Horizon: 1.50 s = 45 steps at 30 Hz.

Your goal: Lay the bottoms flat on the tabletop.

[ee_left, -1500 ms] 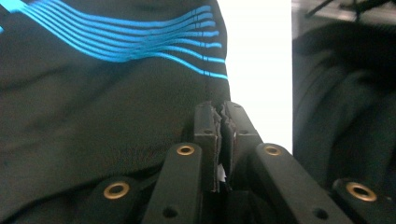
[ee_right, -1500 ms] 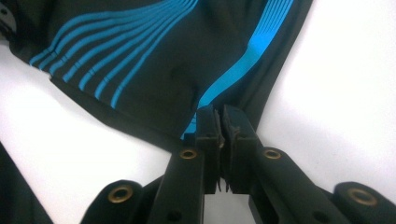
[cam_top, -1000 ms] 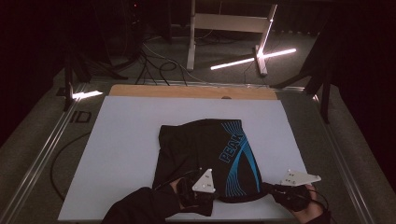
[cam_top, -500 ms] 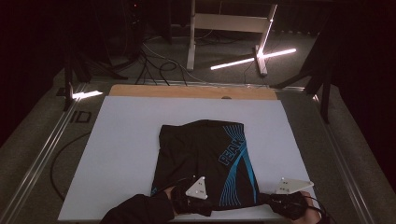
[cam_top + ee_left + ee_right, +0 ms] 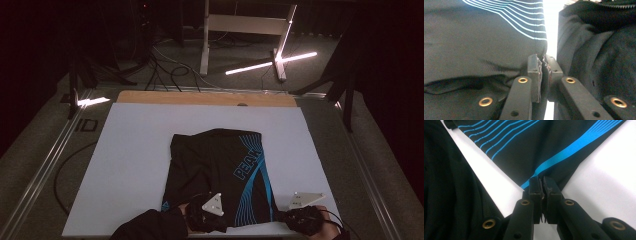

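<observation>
Both tools pinch the near hem of a black shirt (image 5: 220, 170) on the white surface (image 5: 130, 160).
From above, hands hide the left tool (image 5: 541, 65) and right tool (image 5: 541, 185); close views show pads pressed together on fabric corners.

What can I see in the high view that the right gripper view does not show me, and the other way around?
The high view gives the whole black shirt lying on the white board, its lettering, the wooden edge beyond, and both tools, left and right, at the near hem. The right gripper view gives the close detail: that tool's jaws pinched on a corner of the cloth where a broad blue stripe ends. Both show the shirt, its thin blue lines and the white surface.
</observation>
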Tool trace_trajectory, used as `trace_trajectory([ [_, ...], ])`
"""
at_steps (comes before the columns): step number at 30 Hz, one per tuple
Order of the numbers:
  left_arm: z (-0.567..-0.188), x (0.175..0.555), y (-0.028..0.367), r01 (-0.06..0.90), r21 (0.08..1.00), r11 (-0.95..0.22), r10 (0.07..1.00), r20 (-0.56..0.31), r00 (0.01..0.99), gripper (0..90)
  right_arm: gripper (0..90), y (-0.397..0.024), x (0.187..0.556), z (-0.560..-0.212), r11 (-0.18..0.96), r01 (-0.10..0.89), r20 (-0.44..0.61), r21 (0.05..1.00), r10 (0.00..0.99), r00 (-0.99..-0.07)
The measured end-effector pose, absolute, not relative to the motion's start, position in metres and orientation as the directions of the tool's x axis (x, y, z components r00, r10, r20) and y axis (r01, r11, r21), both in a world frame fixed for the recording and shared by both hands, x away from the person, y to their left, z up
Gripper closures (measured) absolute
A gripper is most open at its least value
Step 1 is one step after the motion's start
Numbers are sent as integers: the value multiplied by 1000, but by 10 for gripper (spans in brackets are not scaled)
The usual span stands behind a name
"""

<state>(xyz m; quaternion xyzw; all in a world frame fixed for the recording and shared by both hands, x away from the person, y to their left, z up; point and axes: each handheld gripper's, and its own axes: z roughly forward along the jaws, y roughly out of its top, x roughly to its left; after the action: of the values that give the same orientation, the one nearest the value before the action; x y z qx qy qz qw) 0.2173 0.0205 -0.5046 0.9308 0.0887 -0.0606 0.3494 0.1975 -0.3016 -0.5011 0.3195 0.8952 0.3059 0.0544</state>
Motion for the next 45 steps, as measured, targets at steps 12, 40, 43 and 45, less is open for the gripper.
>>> trace_trajectory([
  [12, -495, 215, 23, 197, 690, -697, 103, -175, 979, 406, 620, -310, 200, -492, 512, 559, 169, 653, 621, -766],
  [40, -457, 232, 50, 240, 771, -590, 153, -184, 971, 2, 89, -298, 216, -455, 392, 443, 131, 806, 612, -780],
  [43, -455, 236, 57, 250, 775, -580, 172, -183, 968, 1, 89, -297, 221, -449, 390, 430, 124, 814, 607, -785],
  [45, -454, 238, 60, 256, 776, -576, 179, -185, 966, 1, 89, -294, 226, -446, 394, 419, 110, 818, 607, -787],
])
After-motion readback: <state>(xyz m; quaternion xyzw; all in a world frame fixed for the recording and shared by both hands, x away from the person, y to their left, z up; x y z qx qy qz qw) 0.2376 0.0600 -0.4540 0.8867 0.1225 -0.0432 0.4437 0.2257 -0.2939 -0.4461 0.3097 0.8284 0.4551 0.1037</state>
